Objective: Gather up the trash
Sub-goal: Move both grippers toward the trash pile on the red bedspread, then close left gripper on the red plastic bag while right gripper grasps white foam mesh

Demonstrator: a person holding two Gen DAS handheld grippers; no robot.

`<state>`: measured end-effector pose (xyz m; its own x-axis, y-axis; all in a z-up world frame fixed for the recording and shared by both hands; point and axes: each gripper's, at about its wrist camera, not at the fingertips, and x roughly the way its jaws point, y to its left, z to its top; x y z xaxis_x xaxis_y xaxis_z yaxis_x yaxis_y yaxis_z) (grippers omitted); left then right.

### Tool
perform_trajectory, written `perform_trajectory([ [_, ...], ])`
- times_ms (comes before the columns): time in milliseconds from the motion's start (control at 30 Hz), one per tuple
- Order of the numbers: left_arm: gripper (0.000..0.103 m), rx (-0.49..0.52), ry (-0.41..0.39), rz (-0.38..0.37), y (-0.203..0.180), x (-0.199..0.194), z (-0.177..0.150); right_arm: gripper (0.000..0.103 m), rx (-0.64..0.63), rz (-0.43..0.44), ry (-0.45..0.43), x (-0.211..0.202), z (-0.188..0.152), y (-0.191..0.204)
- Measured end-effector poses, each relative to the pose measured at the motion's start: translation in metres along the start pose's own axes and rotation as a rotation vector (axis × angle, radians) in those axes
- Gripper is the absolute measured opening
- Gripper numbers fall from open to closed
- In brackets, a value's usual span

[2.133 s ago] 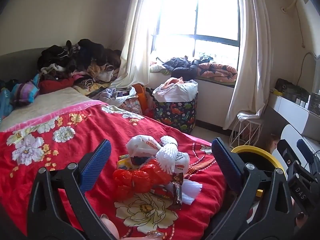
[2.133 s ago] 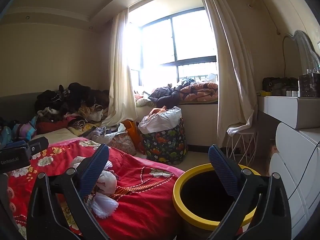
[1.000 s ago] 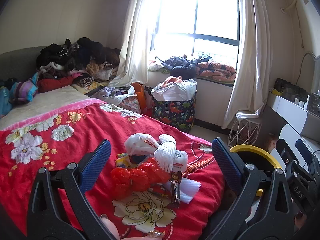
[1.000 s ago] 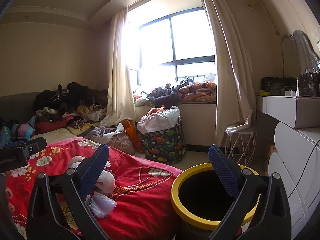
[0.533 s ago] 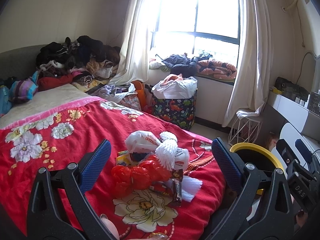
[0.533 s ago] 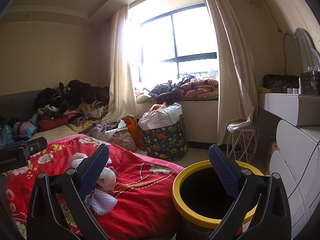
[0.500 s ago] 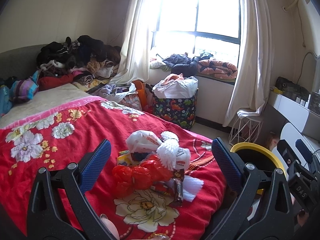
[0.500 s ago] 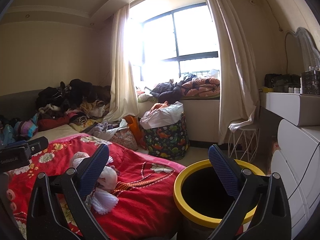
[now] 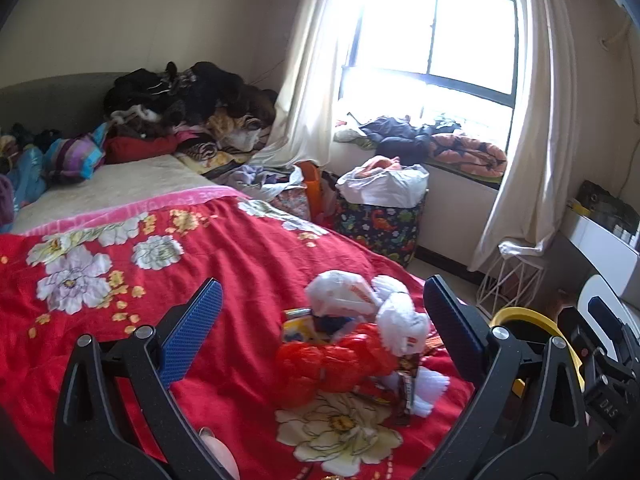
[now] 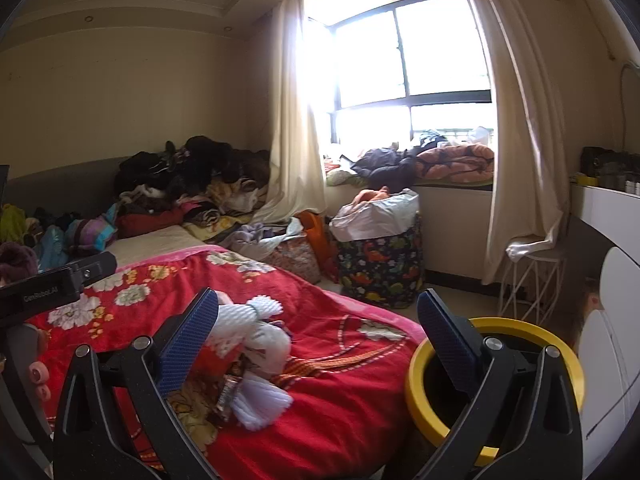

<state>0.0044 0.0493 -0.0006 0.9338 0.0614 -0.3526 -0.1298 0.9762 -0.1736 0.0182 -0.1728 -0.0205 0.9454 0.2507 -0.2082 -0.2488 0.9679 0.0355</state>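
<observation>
A heap of trash lies on the red flowered blanket [image 9: 240, 256] near the bed's foot: a crumpled red plastic bag [image 9: 332, 360], a white plastic bag [image 9: 340, 294], white foam netting [image 9: 402, 322] and snack wrappers [image 9: 406, 380]. My left gripper [image 9: 320, 328] hovers open above and before the heap, holding nothing. The same heap shows in the right wrist view as white netting [image 10: 260, 332] and wrappers [image 10: 228, 394]. My right gripper [image 10: 316, 342] is open and empty, between the heap and a yellow-rimmed bin [image 10: 560, 360] beside the bed. The bin's rim [image 9: 528, 316] shows at right in the left wrist view.
Piled clothes [image 9: 188, 96] crowd the bed's head. A dinosaur-print hamper [image 10: 380, 264] with a white bag stands by the window, a white wire stool [image 10: 532, 276] under the curtain. White drawers [image 10: 616, 320] line the right wall. A person's fingertips [image 10: 36, 380] show at far left.
Both views shifted left and slightly forward: the trash heap now sits further right between my left fingers, and the bin slid right in the right wrist view. Both grippers stayed open.
</observation>
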Motion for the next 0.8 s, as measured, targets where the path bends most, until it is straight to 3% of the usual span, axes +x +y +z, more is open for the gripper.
perform_trajectory([
  [400, 0.092, -0.062, 0.036, 0.088, 0.054, 0.012, 0.002, 0.097, -0.041, 0.163, 0.061, 0.04, 0.015, 0.051],
  [567, 0.092, -0.044, 0.097, 0.099, 0.068, 0.028, -0.005, 0.097, -0.047, 0.179, 0.126, 0.065, 0.013, 0.061],
  [800, 0.092, -0.039, 0.204, -0.038, 0.073, 0.055, -0.029, 0.085, -0.056, 0.195, 0.254, 0.104, 0.003, 0.07],
])
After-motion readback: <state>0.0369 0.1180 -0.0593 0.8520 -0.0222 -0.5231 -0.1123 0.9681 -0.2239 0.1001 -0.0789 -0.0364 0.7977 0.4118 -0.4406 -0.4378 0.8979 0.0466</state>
